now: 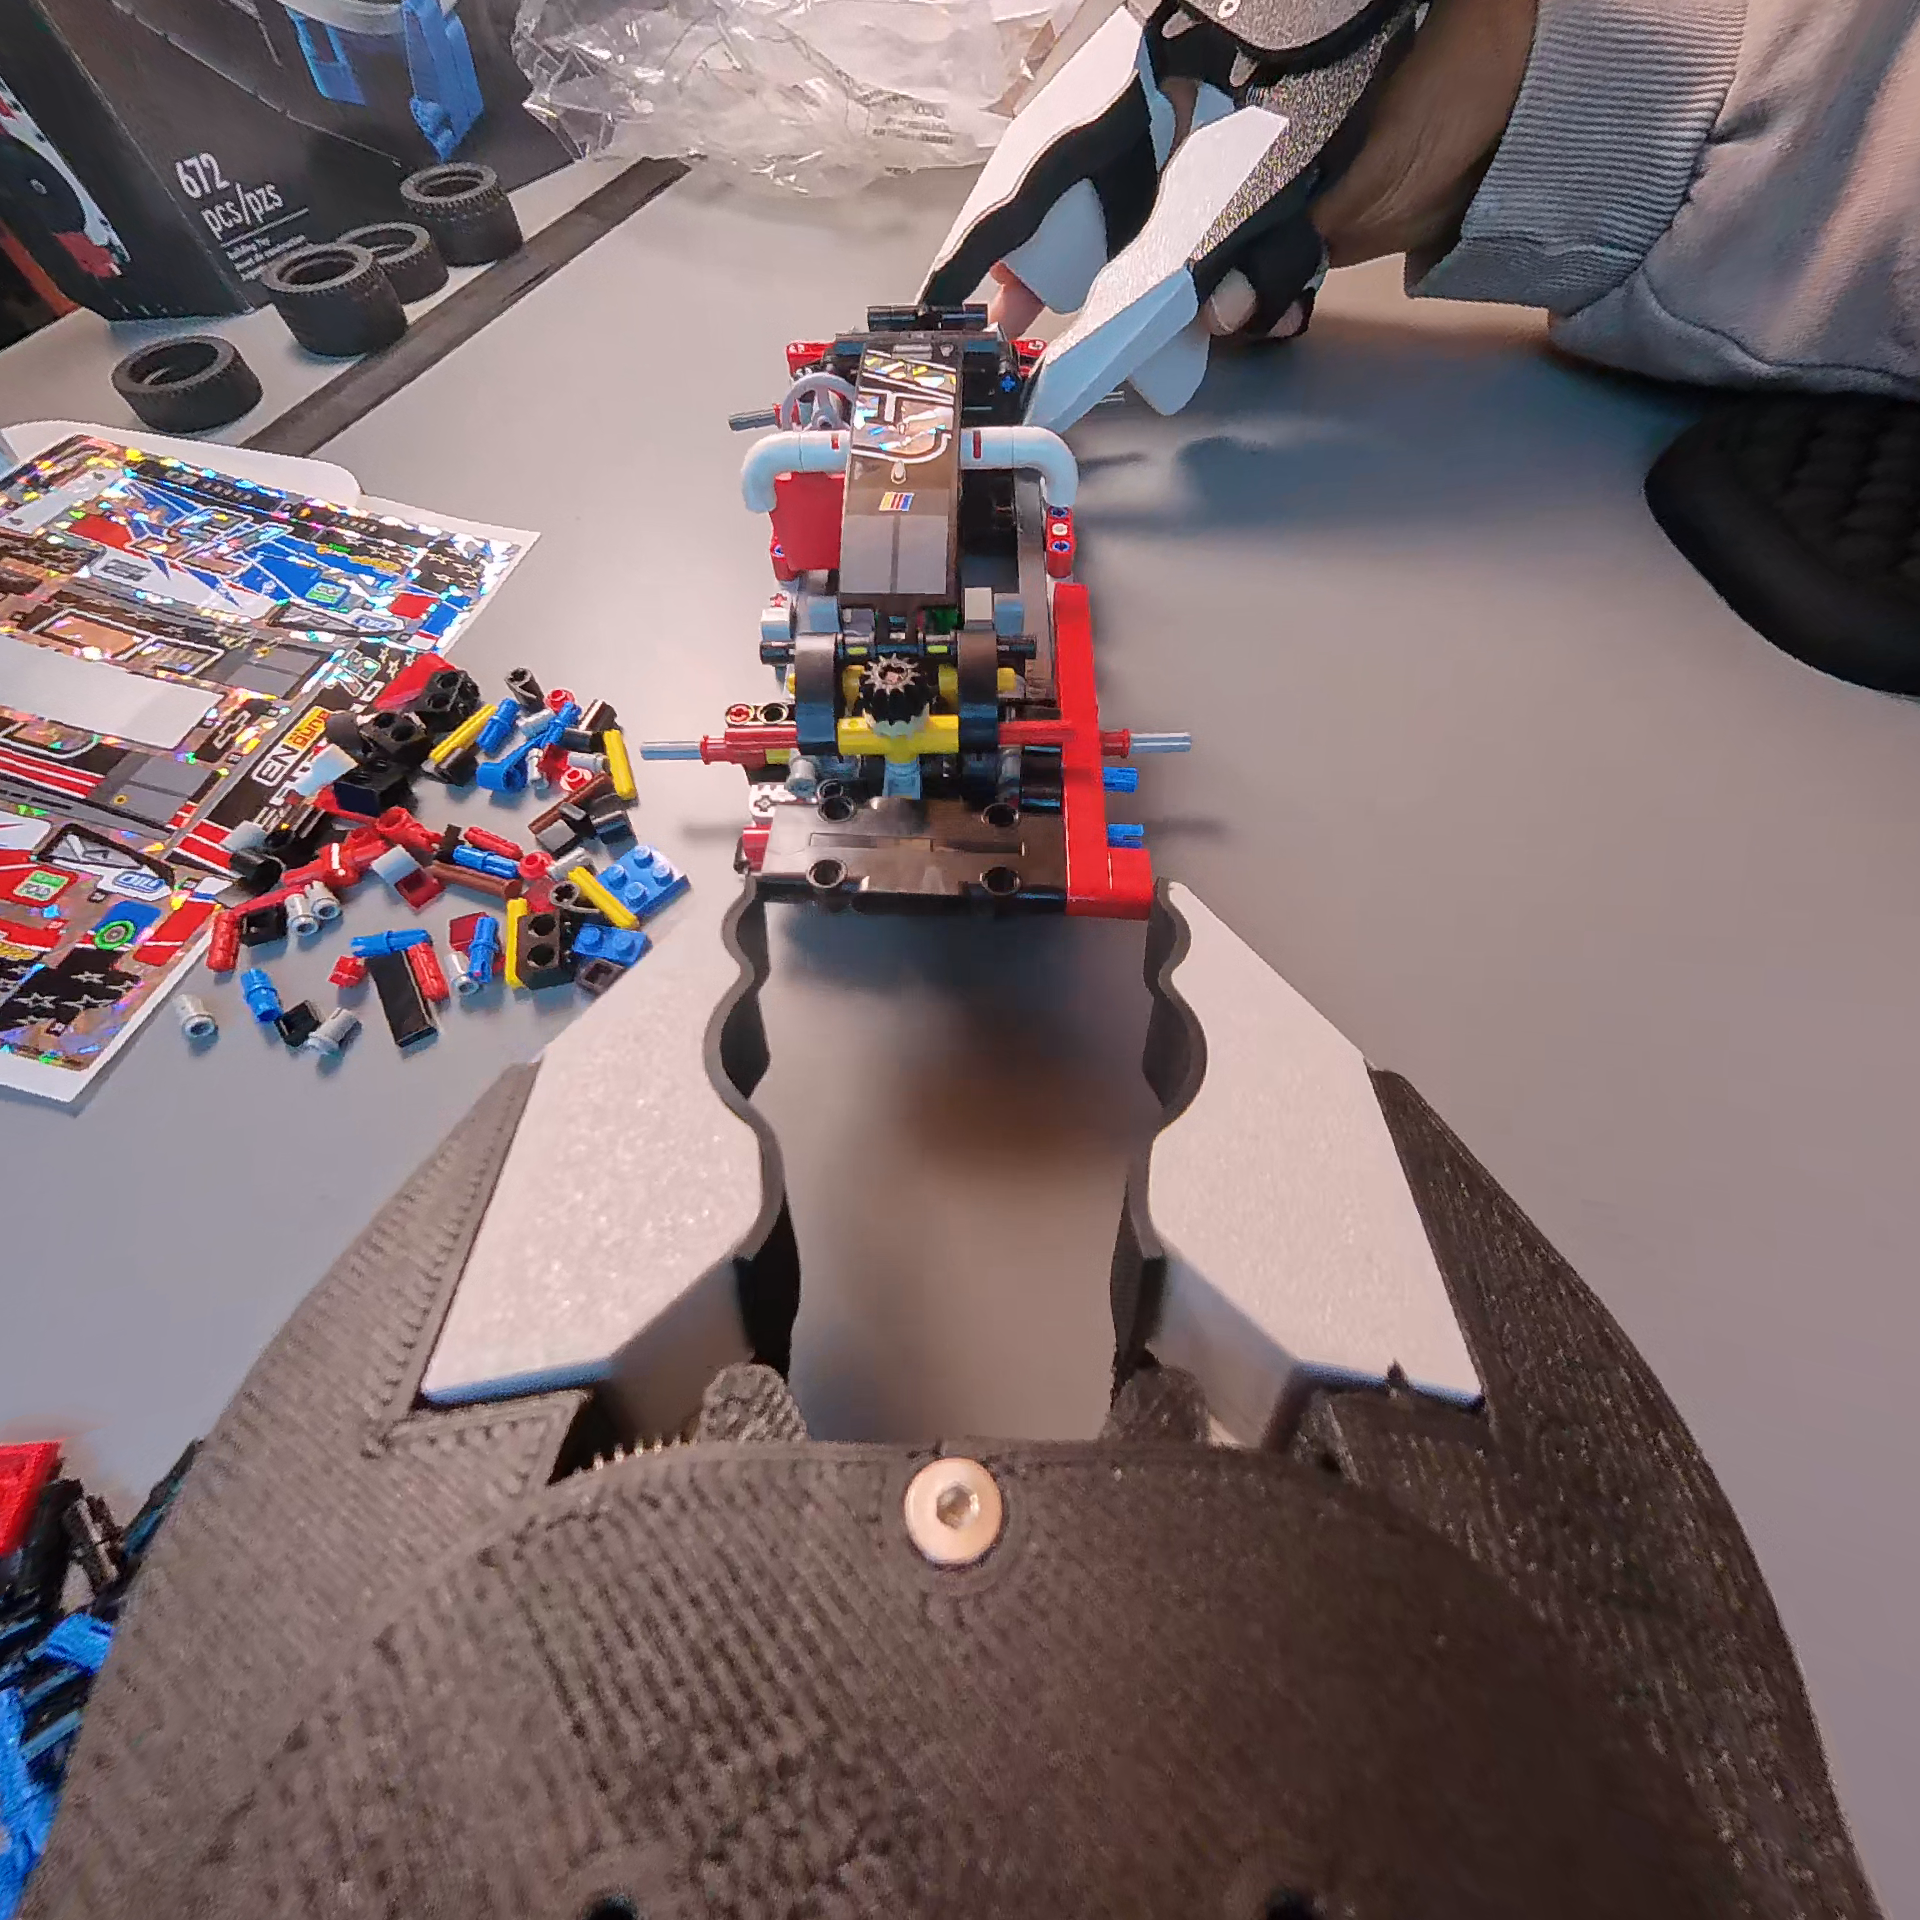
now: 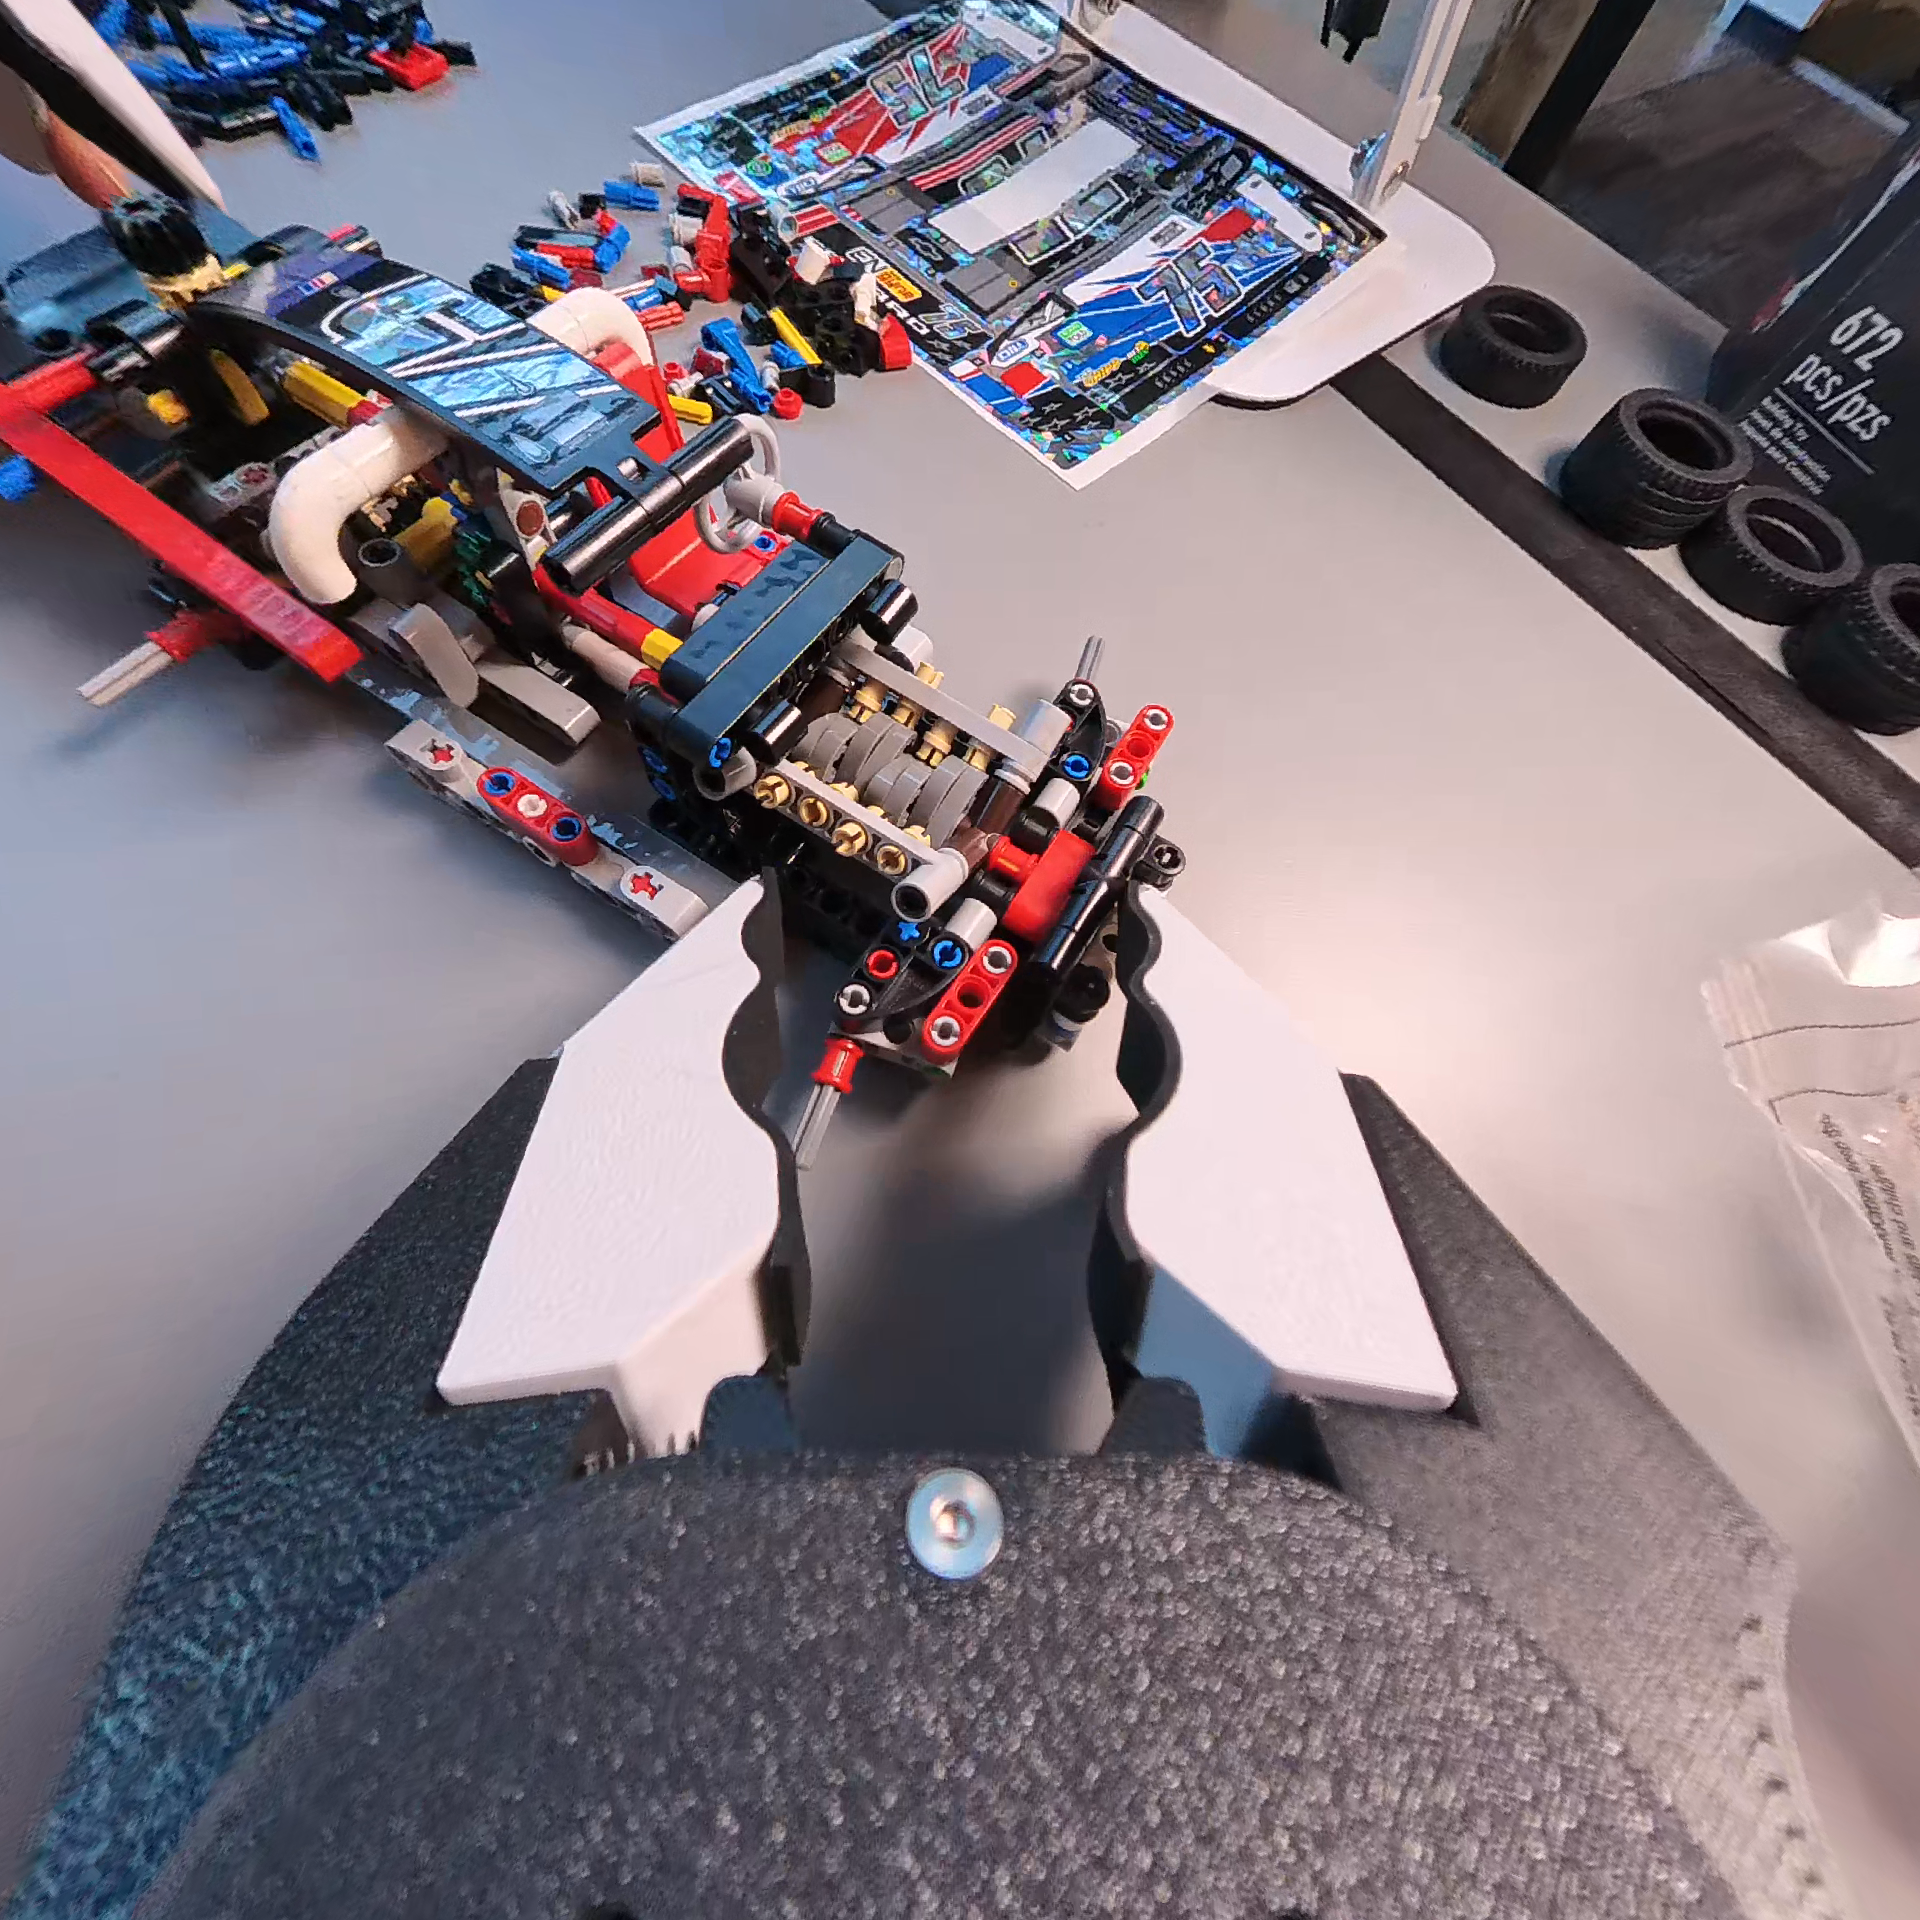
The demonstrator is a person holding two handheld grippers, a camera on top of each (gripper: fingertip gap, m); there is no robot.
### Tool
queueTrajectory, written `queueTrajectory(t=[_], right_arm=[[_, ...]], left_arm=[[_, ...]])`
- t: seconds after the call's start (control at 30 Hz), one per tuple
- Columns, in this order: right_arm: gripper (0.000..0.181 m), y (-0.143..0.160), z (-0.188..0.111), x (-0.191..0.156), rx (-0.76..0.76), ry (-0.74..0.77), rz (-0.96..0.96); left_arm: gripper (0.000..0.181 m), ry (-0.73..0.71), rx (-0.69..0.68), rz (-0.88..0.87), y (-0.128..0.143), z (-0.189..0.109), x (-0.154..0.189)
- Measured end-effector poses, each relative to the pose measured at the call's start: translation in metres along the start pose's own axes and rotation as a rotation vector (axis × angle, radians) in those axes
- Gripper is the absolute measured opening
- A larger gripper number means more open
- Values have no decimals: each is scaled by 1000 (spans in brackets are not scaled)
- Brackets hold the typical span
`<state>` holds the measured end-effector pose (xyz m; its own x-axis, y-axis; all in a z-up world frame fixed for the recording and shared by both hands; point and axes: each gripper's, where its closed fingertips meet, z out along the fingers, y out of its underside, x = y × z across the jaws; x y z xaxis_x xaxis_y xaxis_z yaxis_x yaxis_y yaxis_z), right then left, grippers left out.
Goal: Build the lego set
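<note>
The black box (image 1: 197, 135) ran off the top and left edges of the left wrist view, so only a corner showed. A second pile of blue and black pieces (image 1: 52, 1621) was cut by the left edge and half hidden behind the gripper body. In the right wrist view, the clear bag (image 2: 1839, 1122) ran off the right edge, and the car's (image 2: 499, 468) far end lay partly behind a white finger (image 2: 104, 94).

From my remote seat: a red, black and yellow lego car (image 1: 914, 644) with a holographic-patterned black roof panel, white pipes, on a grey table (image 1: 1403, 831); red, blue, yellow loose pieces (image 1: 457, 831); a glittering sticker sheet (image 2: 1039, 249); black tyres (image 2: 1652, 468).
</note>
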<state>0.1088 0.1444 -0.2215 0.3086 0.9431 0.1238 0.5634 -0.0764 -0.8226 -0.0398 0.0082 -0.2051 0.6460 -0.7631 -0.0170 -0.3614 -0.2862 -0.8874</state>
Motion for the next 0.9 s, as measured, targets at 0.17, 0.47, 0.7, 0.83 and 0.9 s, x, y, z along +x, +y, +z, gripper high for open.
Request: queueTrajectory(t=[0.17,0.47,0.7,0.83,0.9], right_arm=[[62,0,0,-1,-1,1,-3],[62,1,-1,-2,-4,3,-17],[61,1,0,-5,-6,1,-40],[59,2,-1,-4,-8,6,-49],[58,2,-1,-4,-7,5,-51]], left_arm=[[72,-5,-54,-28,7,-3,-2],[72,30,-37,-62,10,-8,-2],[72,34,-62,-53,12,1,-1],[72,38,-65,-78,12,2,-5],[72,51,-60,-99,12,2,-6]])
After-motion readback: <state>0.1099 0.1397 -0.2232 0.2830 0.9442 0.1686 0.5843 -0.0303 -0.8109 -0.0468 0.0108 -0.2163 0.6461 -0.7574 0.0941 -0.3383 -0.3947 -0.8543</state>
